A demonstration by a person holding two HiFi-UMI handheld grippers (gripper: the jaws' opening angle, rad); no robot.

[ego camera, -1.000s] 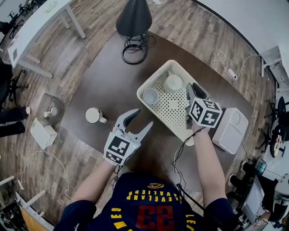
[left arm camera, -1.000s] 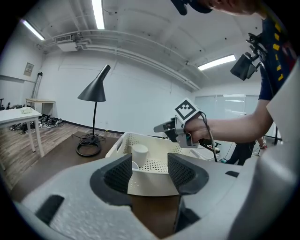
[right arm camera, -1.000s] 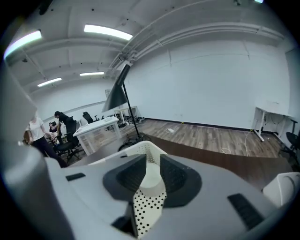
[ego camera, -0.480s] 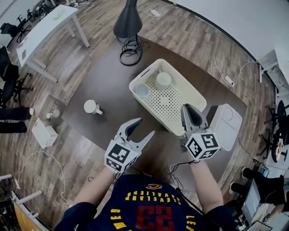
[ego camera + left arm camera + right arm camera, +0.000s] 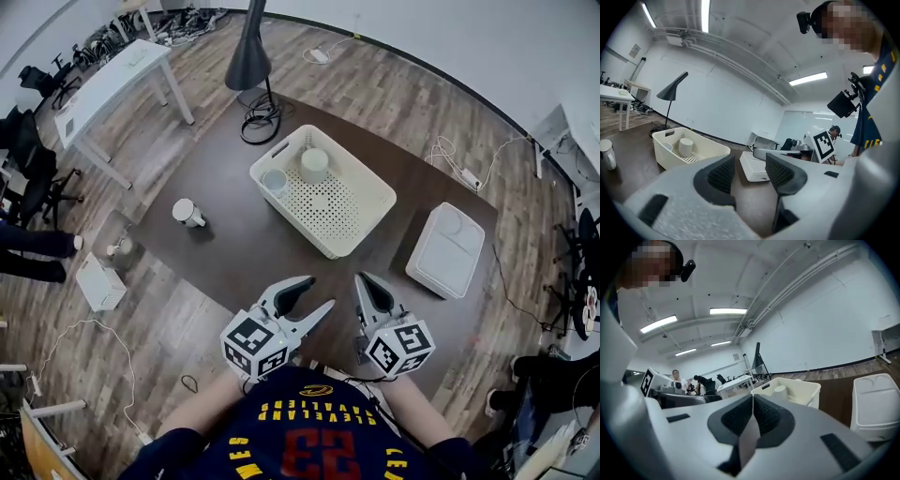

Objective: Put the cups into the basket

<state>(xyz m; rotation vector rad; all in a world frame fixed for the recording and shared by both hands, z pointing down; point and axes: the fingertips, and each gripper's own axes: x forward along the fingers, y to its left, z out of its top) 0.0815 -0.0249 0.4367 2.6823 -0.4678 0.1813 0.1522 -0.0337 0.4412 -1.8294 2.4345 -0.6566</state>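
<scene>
At the table's near edge, head view, grippers: the left gripper [image 5: 321, 291] and right gripper [image 5: 364, 279] sit side by side close to the person's body, short of everything on the dark table [image 5: 234, 258].
Head view, basket: the white perforated basket [image 5: 370, 225] lies well ahead of both pairs of jaws. It holds an upturned cup [image 5: 314, 165] and, just beside it, an upright cup [image 5: 276, 181].
Head view, mug: a white handled mug [image 5: 187, 212] stands on the table far ahead and to the left of the left jaws, well apart from the basket.
Head view, progress: two in and one out, by my reckoning; fetching that mug is what remains.
Left gripper view, jaws: the left gripper [image 5: 750, 171] has its jaws apart with nothing between the pads. A white lidded box [image 5: 752, 166] shows beyond the gap.
Left gripper view, task things: the basket [image 5: 712, 152] is ahead and left of the jaws, with the upturned cup [image 5: 686, 146] inside. The mug [image 5: 607, 153] stands upright, far out to the left.
Right gripper view, jaws: the right gripper [image 5: 752, 416] has its pads pressed together. They have just been closing, on nothing.
Right gripper view, task things: the basket [image 5: 801, 392] is ahead and slightly right of the closed jaws, the upturned cup [image 5: 779, 391] peeking over its rim. The white lidded box [image 5: 876, 401] is farther right.
</scene>
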